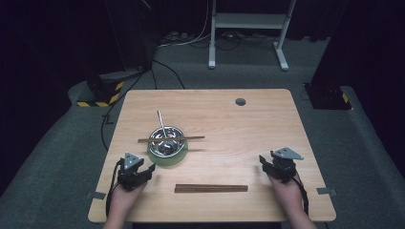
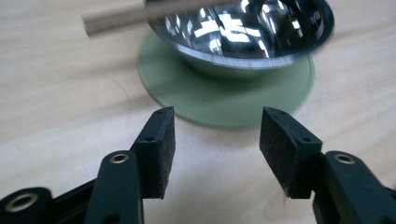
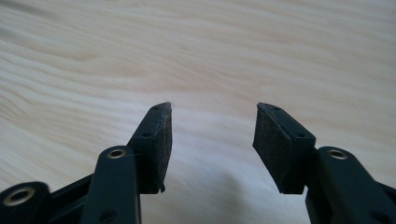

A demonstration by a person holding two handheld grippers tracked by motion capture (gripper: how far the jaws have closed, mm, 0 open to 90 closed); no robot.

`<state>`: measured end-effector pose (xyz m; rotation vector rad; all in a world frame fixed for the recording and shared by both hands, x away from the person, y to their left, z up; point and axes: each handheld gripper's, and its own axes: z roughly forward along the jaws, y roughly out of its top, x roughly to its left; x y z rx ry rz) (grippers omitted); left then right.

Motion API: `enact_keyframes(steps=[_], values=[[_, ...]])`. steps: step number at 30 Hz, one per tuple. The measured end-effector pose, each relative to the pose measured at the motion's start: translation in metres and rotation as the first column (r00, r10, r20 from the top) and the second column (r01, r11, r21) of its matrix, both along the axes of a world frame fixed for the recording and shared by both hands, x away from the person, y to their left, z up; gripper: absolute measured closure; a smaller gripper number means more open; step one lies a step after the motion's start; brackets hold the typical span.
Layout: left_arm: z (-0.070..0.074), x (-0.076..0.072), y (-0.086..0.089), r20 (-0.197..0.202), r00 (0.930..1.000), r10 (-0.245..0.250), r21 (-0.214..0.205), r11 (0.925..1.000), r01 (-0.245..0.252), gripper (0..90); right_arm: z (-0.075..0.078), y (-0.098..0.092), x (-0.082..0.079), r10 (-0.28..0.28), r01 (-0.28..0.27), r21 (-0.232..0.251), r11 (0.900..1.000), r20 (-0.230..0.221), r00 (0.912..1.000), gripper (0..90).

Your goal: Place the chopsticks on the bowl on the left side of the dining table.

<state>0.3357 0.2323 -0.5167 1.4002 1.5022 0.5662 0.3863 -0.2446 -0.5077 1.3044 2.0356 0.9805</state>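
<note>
Both grippers, left gripper [image 1: 152, 168] and right gripper [image 1: 262, 160], hold nothing, fingers apart; a careless reach could knock the wooden stick [image 1: 170, 139] off the shiny steel bowl [image 1: 166, 140].

You have one shiny steel bowl [image 1: 166, 140], one round green mat [image 1: 167, 157], one metal utensil [image 1: 161, 122], and two brown wooden sticks [image 1: 210, 188].

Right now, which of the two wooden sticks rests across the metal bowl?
The thinner, farther stick lies across the bowl; the wider, darker stick lies flat on the table near the person.
</note>
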Motion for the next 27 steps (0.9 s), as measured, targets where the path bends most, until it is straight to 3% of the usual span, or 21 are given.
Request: enact_keyframes(steps=[2,5,8,9,10,11,12,15,19,27], values=[[-0.006,-0.004,0.001,-0.025,0.9991,-0.034,0.043,0.9984,0.035,41.8,-0.004,-0.012,-0.004,-0.012,0.012,-0.002,0.9999,-0.022,0.9997,44.2],[-0.016,-0.010,-0.001,-0.048,0.9987,-0.019,0.047,0.9987,0.022,38.9,-0.011,-0.028,-0.010,-0.035,0.035,-0.005,0.9994,-0.061,0.9975,40.6],[-0.019,-0.014,0.002,-0.019,0.9998,-0.012,0.035,0.9993,0.013,35.5,-0.013,-0.038,-0.018,-0.049,0.047,-0.027,0.9985,-0.105,0.9933,36.7],[-0.020,-0.015,0.001,-0.009,0.9999,0.008,0.015,0.9999,-0.007,34.5,-0.014,-0.040,-0.021,-0.050,0.047,-0.033,0.9984,-0.100,0.9938,35.5],[-0.021,-0.016,0.002,0.001,0.9999,-0.017,0.044,0.9989,0.017,33.7,-0.014,-0.043,-0.022,-0.040,0.037,-0.034,0.9987,-0.101,0.9941,33.9],[-0.022,-0.016,-0.002,0.006,1.0000,0.005,0.025,0.9997,-0.006,32.7,-0.014,-0.045,-0.024,-0.039,0.037,-0.018,0.9992,-0.114,0.9927,31.1],[-0.021,-0.017,0.000,-0.007,0.9998,-0.017,0.060,0.9980,0.018,32.6,-0.014,-0.046,-0.025,-0.033,0.031,-0.018,0.9993,-0.121,0.9921,29.8],[-0.021,-0.018,0.000,-0.005,1.0000,-0.008,0.055,0.9984,0.008,32.3,-0.014,-0.045,-0.028,-0.013,0.011,-0.020,0.9998,-0.122,0.9924,27.8],[-0.022,-0.018,-0.002,0.007,0.9999,0.007,0.031,0.9995,-0.008,32.3,-0.015,-0.042,-0.028,-0.046,0.044,-0.021,0.9988,-0.121,0.9916,27.8],[-0.022,-0.019,-0.001,0.005,1.0000,-0.005,0.038,0.9993,0.005,32.2,-0.014,-0.041,-0.028,-0.055,0.053,-0.020,0.9984,-0.122,0.9910,27.1]])
